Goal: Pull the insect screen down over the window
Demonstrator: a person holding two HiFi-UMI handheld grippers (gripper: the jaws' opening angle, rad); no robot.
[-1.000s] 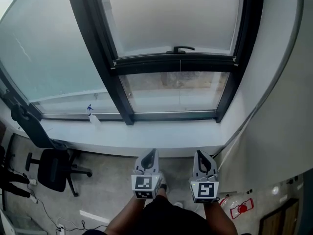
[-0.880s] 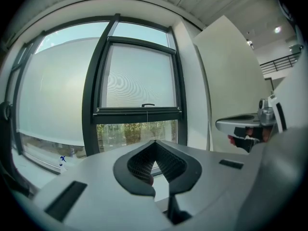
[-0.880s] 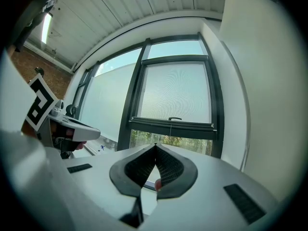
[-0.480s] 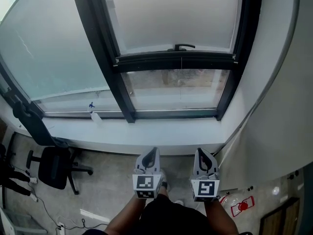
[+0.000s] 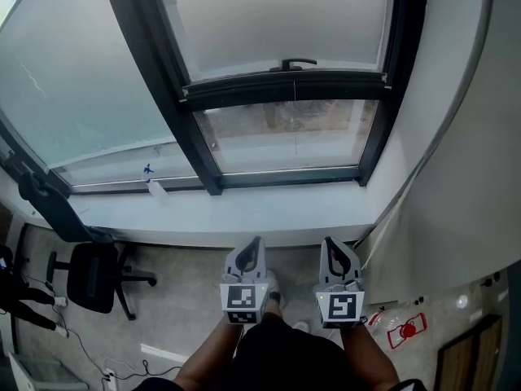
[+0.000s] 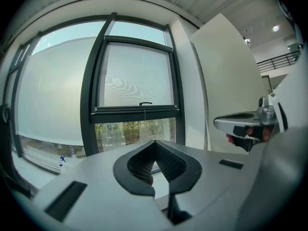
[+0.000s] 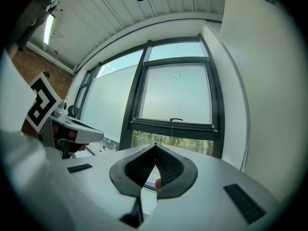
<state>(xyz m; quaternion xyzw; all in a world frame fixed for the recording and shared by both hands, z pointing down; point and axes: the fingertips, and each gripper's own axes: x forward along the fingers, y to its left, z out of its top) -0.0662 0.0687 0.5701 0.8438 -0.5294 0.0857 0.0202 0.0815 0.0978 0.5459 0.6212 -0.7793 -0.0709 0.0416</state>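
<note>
The insect screen point(image 5: 281, 19) covers most of the black-framed window and ends at a dark bottom bar point(image 5: 285, 88) with a small handle point(image 5: 298, 63). Below the bar a strip of bare glass point(image 5: 285, 137) shows greenery outside. My left gripper point(image 5: 256, 241) and right gripper point(image 5: 329, 242) are both shut and empty, held side by side low and well back from the window, over the floor. In the left gripper view the bar point(image 6: 137, 113) and its handle point(image 6: 145, 103) lie ahead; in the right gripper view the handle point(image 7: 176, 120) sits above the shut jaws.
A white sill point(image 5: 228, 214) runs under the window. A black office chair point(image 5: 94, 277) stands on the grey floor at left. A white wall panel point(image 5: 456, 161) stands at right. A small blue-topped object point(image 5: 150, 172) rests on the left window ledge.
The view has shifted slightly, so the window sits a little higher in the frame. Both grippers stay shut and hardly move.
</note>
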